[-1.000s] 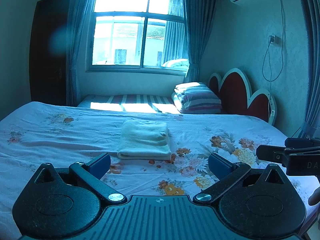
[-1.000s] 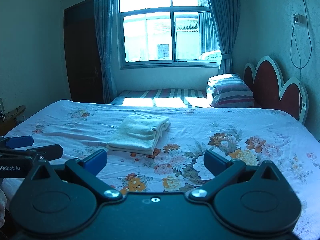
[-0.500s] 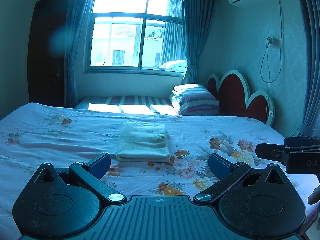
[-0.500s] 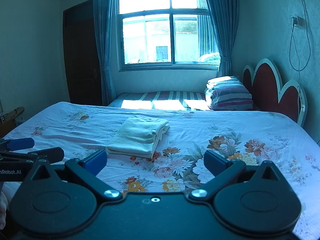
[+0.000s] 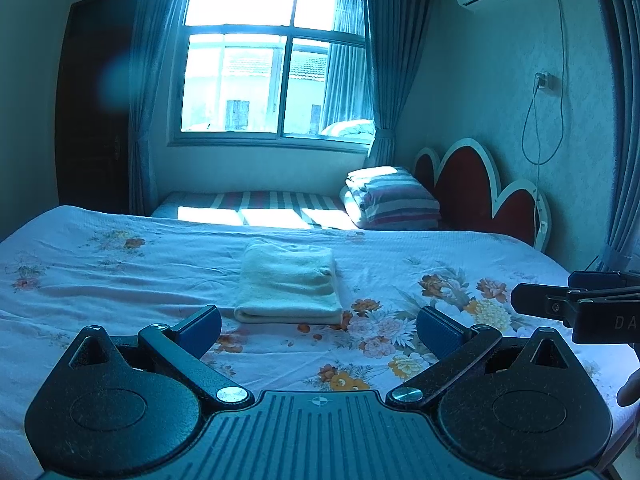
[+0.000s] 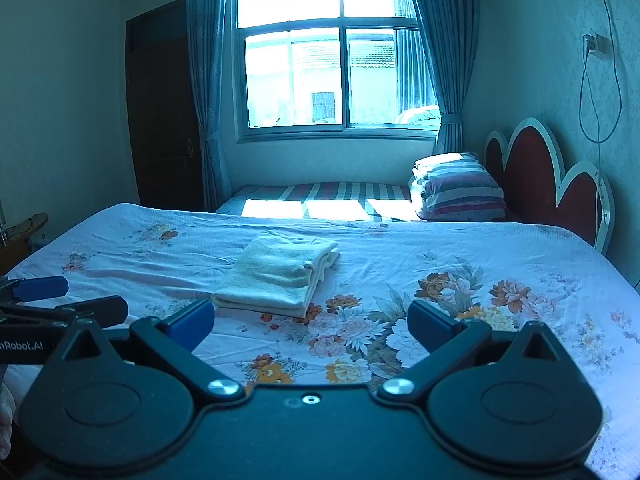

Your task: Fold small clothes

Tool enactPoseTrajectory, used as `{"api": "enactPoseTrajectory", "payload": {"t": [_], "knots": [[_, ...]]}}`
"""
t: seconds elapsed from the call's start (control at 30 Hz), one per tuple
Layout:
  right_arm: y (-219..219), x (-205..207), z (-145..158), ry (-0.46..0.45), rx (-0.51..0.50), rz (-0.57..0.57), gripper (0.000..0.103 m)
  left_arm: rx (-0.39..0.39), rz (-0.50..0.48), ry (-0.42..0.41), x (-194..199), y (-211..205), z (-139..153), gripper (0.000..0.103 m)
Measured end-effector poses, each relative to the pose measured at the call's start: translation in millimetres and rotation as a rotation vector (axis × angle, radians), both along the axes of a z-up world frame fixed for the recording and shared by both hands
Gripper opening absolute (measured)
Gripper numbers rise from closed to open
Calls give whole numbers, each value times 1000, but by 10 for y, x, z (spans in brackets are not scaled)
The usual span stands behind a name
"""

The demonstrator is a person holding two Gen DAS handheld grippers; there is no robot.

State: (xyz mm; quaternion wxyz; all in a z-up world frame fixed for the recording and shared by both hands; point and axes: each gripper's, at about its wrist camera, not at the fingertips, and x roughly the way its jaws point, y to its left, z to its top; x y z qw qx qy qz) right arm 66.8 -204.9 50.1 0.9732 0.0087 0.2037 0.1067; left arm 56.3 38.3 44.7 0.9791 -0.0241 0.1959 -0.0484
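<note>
Clothes here means one small pale cloth [image 5: 289,285], and it lies folded in a neat stack in the middle of the flowered bed [image 5: 120,280]. It looks thick, with layers showing on its right side in the right wrist view [image 6: 280,276].

The left gripper [image 5: 319,330] is wide open and holds nothing. The right gripper [image 6: 311,322] is wide open too and holds nothing. Both sit low at the near side of the bed, well apart from the cloth.

I think the folding is done, or almost done. The next move may be just to check the stack, or to press it flat. To do that, a claw has to reach forward over the sheet and come down softly on top.

The bed has lots of open room around the cloth on every side. The near edge of the bed is close under the grippers. The striped pillow [image 5: 394,202] and the red headboard [image 5: 480,196] are far back on the right, out of the way.
</note>
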Motion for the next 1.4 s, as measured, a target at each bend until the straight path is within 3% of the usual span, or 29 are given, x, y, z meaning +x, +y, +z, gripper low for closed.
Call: {"api": "enactPoseTrajectory", "payload": {"t": [1.4], "knots": [[-71, 64, 7, -2, 5, 22, 103, 8, 28, -3, 15, -67, -22, 103]]}}
